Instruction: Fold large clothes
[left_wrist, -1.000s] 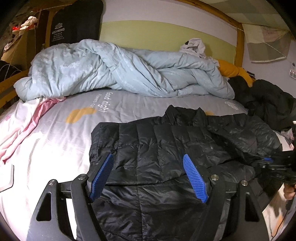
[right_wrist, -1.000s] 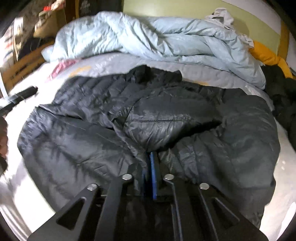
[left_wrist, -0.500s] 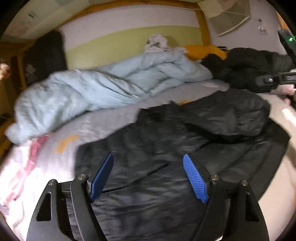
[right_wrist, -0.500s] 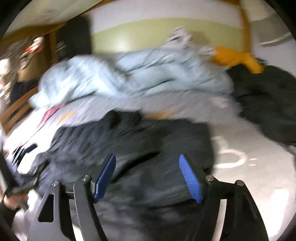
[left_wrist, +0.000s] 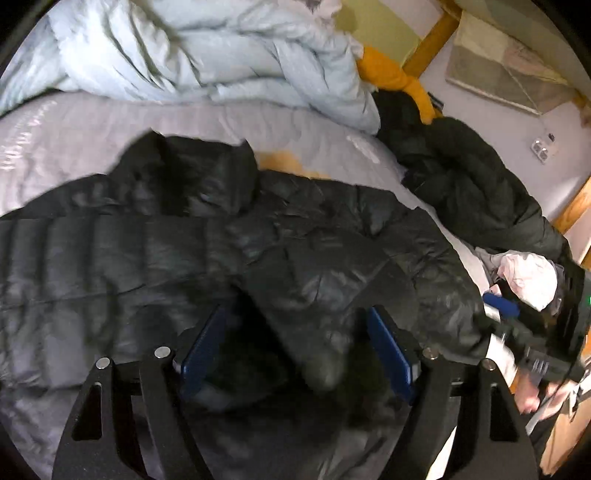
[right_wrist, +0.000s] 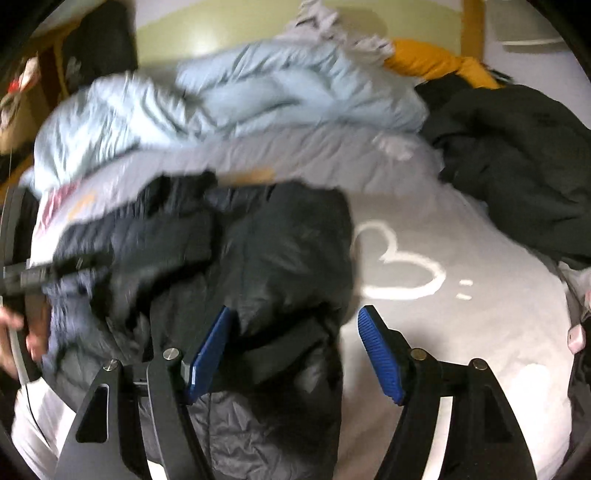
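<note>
The black puffer jacket (left_wrist: 258, 258) lies spread on the bed (right_wrist: 424, 332), collar toward the rumpled pale-blue duvet (left_wrist: 221, 55), and one side panel looks already folded in over the body, so I judge I am partway through the first lengthwise folds. My left tool (left_wrist: 295, 354) hovers low over the jacket's middle with its blue pads (left_wrist: 391, 358) spread and nothing between them; a dark fold of fabric sits just ahead of the gap. My right tool (right_wrist: 293, 350) is spread too, empty, at the jacket's right edge, one pad over the fabric and the other over bare sheet.

Next, I think, each tool has to pinch an edge or the hem and carry it across; slippery, puffy fabric may spring back.

A second dark coat (right_wrist: 517, 166) and something orange (right_wrist: 436, 62) are heaped toward the far right. A white looping doodle (right_wrist: 399, 266) is printed on the sheet; I can read no lettering, as motion blurs both views.
</note>
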